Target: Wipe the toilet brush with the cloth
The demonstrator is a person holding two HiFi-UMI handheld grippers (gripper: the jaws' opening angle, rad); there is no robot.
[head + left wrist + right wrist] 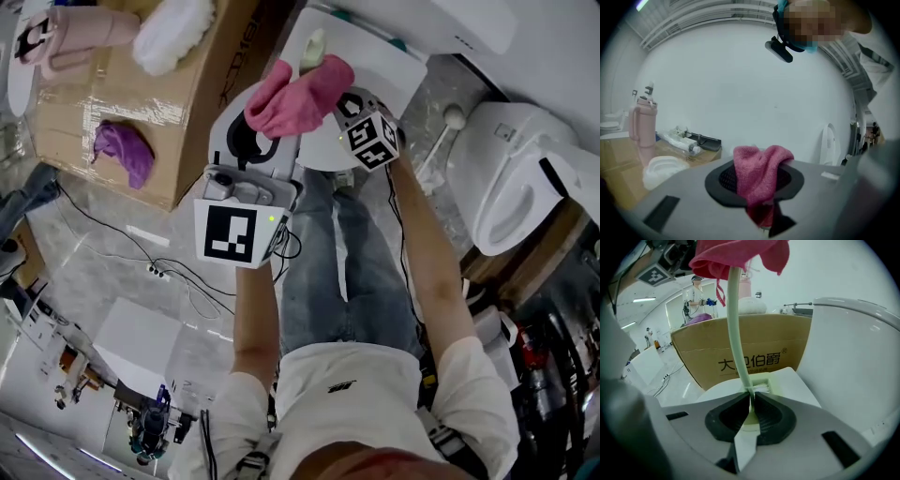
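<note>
- The pale green, thin-stemmed plastic toilet brush (736, 324) is up in the air in front of the person, between the two tools. It is not resting on the floor.
- Its lower end is pinched in the right gripper (751, 404), whose jaws are closed tight on the narrow stem. A flat pale piece of the brush comes back through them, and something like white bristles shows just beyond them.
- From there the stem runs straight away from the right jaws and upward, so that is the brush's long axis.
- The soft pink terry cloth (736, 254) is bunched over the far end of the stem. In the head view a pale tip pokes out past the cloth.
- The left gripper (757, 187) has a fold of that cloth nipped between its narrowed jaws, and the rest of the fabric flops over their top.
- So the cloth sits at the opposite end of the stem from the right gripper, and the left hand is the one on it. I'd judge a wipe means sliding the left hand along the stem towards the right jaws while the right hand holds steady.
- Farther out, a brown cardboard box (122, 94) carries a crumpled purple rag (127, 150), and a white ceramic toilet (516, 178) stands on the person's right.
</note>
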